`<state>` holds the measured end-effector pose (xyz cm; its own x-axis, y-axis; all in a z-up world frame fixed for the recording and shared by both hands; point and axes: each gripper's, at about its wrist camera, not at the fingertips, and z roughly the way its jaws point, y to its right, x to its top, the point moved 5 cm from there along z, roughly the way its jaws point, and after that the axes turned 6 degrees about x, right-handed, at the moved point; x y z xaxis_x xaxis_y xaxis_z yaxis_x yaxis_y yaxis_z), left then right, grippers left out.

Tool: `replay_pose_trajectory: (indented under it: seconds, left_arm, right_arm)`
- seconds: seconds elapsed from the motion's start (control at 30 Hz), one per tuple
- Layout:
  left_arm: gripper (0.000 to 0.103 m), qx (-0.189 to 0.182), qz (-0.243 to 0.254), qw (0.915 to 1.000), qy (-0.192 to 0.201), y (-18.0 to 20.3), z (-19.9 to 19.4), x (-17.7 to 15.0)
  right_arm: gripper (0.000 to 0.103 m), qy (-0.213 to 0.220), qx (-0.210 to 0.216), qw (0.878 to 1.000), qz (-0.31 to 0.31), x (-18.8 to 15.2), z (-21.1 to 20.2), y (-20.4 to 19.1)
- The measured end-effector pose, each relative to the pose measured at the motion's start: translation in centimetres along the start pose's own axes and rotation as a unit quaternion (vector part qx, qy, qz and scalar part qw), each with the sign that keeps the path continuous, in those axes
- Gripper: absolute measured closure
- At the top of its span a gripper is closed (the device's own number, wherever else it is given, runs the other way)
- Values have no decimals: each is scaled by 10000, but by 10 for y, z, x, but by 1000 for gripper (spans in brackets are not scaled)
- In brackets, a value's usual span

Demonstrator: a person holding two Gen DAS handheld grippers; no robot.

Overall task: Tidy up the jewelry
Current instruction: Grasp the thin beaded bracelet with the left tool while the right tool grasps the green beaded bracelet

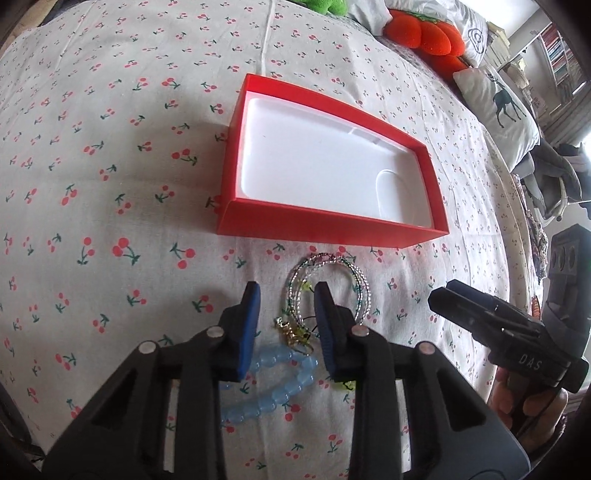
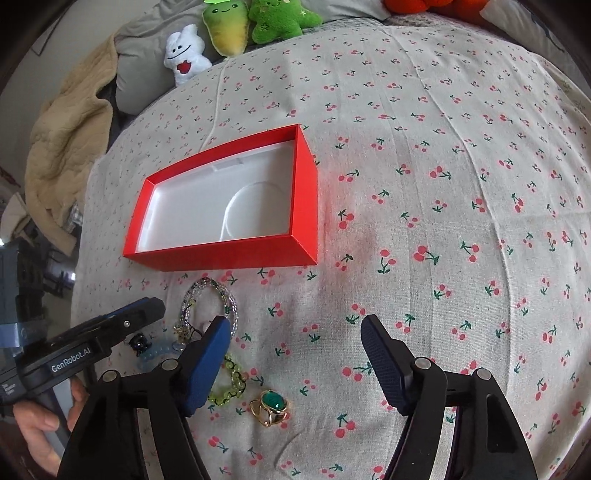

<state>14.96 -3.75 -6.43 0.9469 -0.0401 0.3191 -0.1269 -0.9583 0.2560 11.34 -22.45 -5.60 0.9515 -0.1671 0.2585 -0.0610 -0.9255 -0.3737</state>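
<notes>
A red box with a white liner (image 1: pixel 325 225) (image 2: pixel 225 254) lies open and empty on the cherry-print bedspread. Just in front of it lies a pile of jewelry: thin seed-bead strands (image 1: pixel 328 280) (image 2: pixel 207 295), a light-blue bead bracelet (image 1: pixel 273 387), a small gold charm (image 1: pixel 291 332), a yellow-green bead bracelet (image 2: pixel 232 380) and a gold ring with a green stone (image 2: pixel 271 404). My left gripper (image 1: pixel 286 295) is open, its fingers straddling the bead strands just above the pile. My right gripper (image 2: pixel 295 325) is open wide and empty, above the ring and the yellow-green bracelet.
Plush toys (image 2: pixel 236 26) and a beige blanket (image 2: pixel 66 147) lie at the head of the bed. Orange cushions (image 1: pixel 424 33) and a deer-print pillow (image 1: pixel 506 107) lie along the right edge. A small dark bead piece (image 2: pixel 140 341) lies by the blue bracelet.
</notes>
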Motion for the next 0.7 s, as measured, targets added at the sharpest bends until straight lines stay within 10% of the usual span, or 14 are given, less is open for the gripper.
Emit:
replay_pose_trajectory:
  seconds: [0.2,0.7]
  left_arm:
    - [93,152,28,9998,-119,3,17,3]
    - [100,972,668,9930,74,17,28,1]
  right_arm:
    - [29,-101,-24,9999,-38,1,8,6]
    - [29,-153,109,9998,-113,2,14,-4]
